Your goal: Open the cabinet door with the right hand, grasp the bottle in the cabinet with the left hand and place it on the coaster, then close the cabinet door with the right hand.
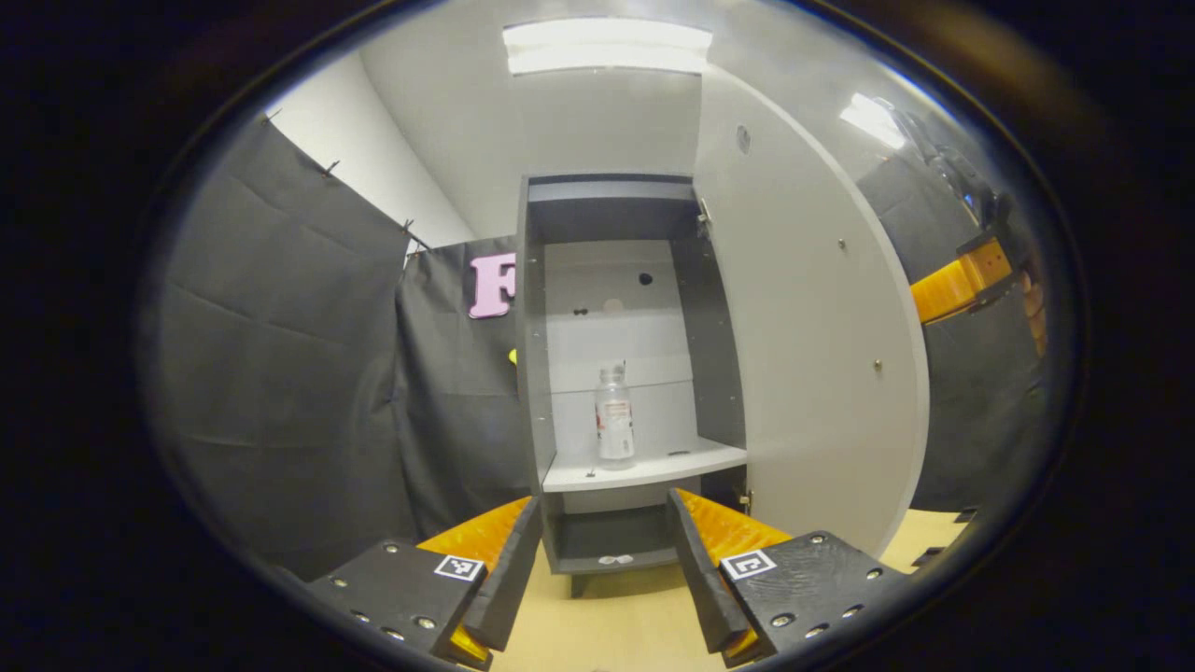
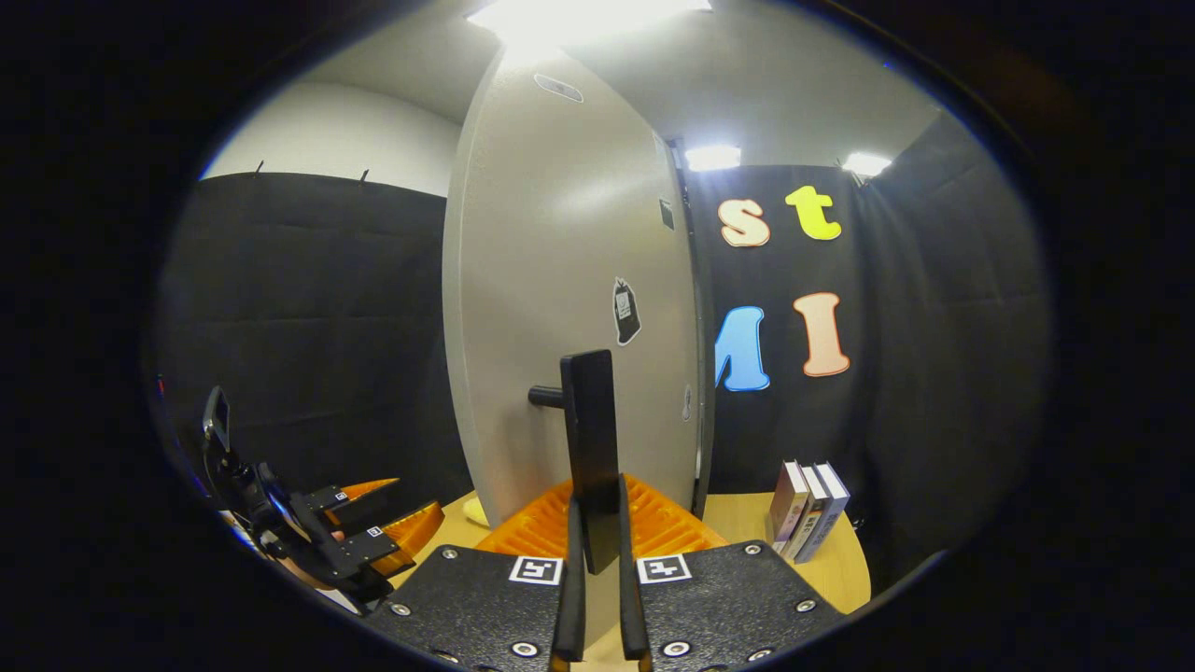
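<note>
Two sets of tongs are in use, and each carries its own risk at this stage. My right tongs (image 2: 597,551) are clenched on the black door handle (image 2: 590,439), both fingers pressing its flat bar, with the cabinet door (image 2: 560,280) swung wide open. If I relax that grip or twist my wrist, I judge the door could drift back toward the cabinet opening and block or strike my left tongs on the way in. My left tongs (image 1: 605,551) are released, jaws spread wide, aimed at the cabinet (image 1: 532,373) and well short of it. The bottle (image 1: 613,415) stands upright on the pale middle shelf (image 1: 653,464), near the shelf's front edge and roughly centred between the side walls, touching nothing else. It is a small clear bottle, tall for its width, with a label band round its body and a narrow neck; whether it holds liquid I cannot tell. Such a shape probably tips easily, so an approach that is off-centre, or a finger that reaches it before the other, may knock it over or push it toward the back panel. The side walls leave limited room beside the spread jaws, so a skewed entry could catch a wall. The yellow worktop (image 1: 635,625) lies below the cabinet.
</note>
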`<state>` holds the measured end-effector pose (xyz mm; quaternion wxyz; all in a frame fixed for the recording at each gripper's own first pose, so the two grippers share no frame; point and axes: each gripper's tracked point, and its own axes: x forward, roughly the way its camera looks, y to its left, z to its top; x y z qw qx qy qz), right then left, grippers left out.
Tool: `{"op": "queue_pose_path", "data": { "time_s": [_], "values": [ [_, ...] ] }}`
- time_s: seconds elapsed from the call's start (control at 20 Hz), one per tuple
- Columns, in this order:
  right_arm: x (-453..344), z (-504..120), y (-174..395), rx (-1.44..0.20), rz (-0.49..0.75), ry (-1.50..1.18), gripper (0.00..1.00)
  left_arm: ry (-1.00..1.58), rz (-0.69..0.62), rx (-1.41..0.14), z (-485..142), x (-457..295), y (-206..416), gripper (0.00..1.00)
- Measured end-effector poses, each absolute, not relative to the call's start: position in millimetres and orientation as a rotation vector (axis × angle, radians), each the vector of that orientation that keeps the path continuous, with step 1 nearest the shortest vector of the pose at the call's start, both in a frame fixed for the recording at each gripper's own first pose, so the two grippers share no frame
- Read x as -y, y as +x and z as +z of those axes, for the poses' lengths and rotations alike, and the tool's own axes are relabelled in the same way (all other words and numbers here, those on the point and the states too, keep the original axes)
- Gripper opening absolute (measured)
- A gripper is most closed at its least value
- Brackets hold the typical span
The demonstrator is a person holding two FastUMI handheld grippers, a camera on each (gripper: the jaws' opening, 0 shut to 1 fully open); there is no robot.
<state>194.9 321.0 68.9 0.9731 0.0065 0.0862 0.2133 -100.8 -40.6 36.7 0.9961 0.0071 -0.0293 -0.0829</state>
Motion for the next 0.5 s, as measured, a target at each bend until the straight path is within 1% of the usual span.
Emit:
{"op": "queue_pose_path", "data": {
  "time_s": [0.3, 0.35, 0.4, 0.45, 0.5],
  "values": [
    [-315.1, 69.2, 203.4, -0.156, 0.39, 0.023, 0.15, 0.024, -0.146, 0.048, 35.5, 50.8, -110.2, 0.76],
    [-315.6, 69.7, 203.6, -0.153, 0.388, 0.029, 0.15, 0.026, -0.141, 0.045, 35.4, 52.5, -111.9, 0.8],
    [-316.0, 70.0, 204.4, -0.15, 0.383, 0.037, 0.14, 0.03, -0.134, 0.043, 33.9, 54.5, -115.0, 0.76],
    [-315.9, 70.7, 205.2, -0.146, 0.377, 0.043, 0.14, 0.035, -0.128, 0.041, 34.1, 56.7, -117.4, 0.76],
    [-315.4, 71.0, 205.7, -0.143, 0.37, 0.048, 0.14, 0.038, -0.123, 0.039, 35.4, 59.7, -115.2, 0.8]
  ]
}}
